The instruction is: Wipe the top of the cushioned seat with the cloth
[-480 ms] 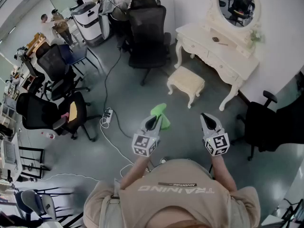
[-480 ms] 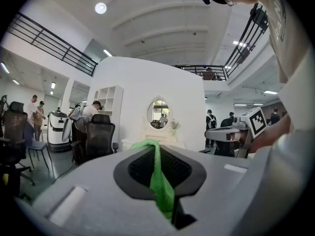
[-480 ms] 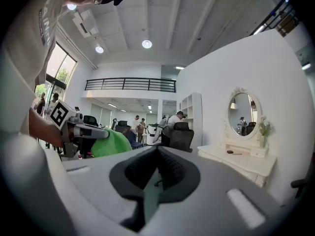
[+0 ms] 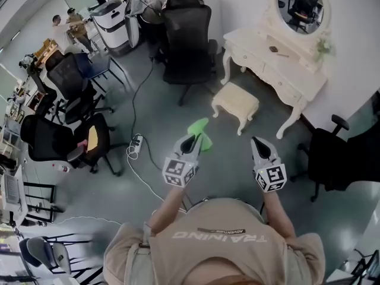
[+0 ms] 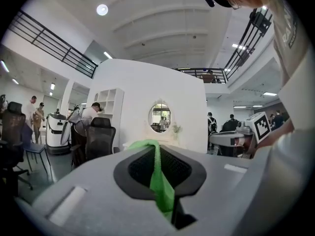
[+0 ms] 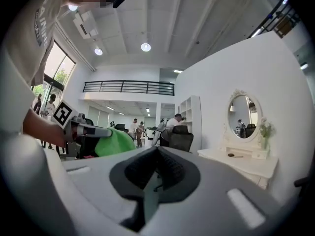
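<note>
Office floor, mid-approach: a person carries the green cloth (image 4: 200, 130) toward the cushioned stool (image 4: 236, 100) that stands in front of the white dressing table (image 4: 268, 61).

The left gripper (image 4: 191, 140) is clamped on the cloth. Its own view shows a fold pinched between the jaws, the rest spilling out over the tips. The right gripper (image 4: 257, 143) is level w/ it and well to its side, jaws together w/ nothing between them.

Compared w/ half a sec. ago, the left gripper and cloth have edged fwd and a touch up in the head view, closer to the stool. The right one has barely moved.

The stool's padded top is bare and the cloth is not yet over it: it hangs in the air above the grey floor, near the stool's front-left corner but apart from it.

Likely meaning: the reach-in is under way and wiping hasn't started. The next step looks to be bringing the cloth over the seat and lowering it onto the cushion.
</note>
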`<state>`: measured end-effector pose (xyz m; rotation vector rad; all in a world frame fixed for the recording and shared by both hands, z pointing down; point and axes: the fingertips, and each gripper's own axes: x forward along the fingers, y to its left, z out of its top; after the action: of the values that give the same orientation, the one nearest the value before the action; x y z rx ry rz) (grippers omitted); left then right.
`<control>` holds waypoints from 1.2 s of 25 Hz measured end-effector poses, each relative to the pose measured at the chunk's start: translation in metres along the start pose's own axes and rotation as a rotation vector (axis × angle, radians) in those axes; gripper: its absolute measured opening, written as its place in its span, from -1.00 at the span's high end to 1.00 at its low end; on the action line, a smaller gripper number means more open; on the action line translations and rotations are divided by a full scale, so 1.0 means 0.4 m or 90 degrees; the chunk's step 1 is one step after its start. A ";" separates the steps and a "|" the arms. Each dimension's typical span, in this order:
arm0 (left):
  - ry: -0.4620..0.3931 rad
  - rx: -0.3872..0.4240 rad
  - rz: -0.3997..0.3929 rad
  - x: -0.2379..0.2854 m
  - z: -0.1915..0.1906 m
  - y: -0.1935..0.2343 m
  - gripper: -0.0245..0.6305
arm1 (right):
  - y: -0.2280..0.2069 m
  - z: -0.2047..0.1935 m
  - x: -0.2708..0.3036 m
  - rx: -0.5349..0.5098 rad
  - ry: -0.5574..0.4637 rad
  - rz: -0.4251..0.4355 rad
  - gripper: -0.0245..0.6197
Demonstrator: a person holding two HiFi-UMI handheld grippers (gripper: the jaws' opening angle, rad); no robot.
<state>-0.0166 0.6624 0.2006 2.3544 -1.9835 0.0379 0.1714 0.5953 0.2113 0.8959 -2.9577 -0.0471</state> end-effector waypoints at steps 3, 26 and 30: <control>0.007 -0.008 -0.006 -0.013 -0.023 0.025 0.85 | 0.017 -0.017 0.029 0.008 0.008 -0.016 0.91; 0.064 -0.033 -0.014 0.216 -0.158 0.150 0.85 | -0.113 -0.145 0.252 -0.028 0.053 -0.013 0.91; 0.085 -0.029 -0.018 0.332 -0.141 0.130 0.85 | -0.222 -0.143 0.296 -0.002 0.034 -0.006 0.91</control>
<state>-0.0439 0.5267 0.2665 2.2866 -1.8713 0.1430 0.1255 0.4551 0.2693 0.8971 -2.9036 -0.0279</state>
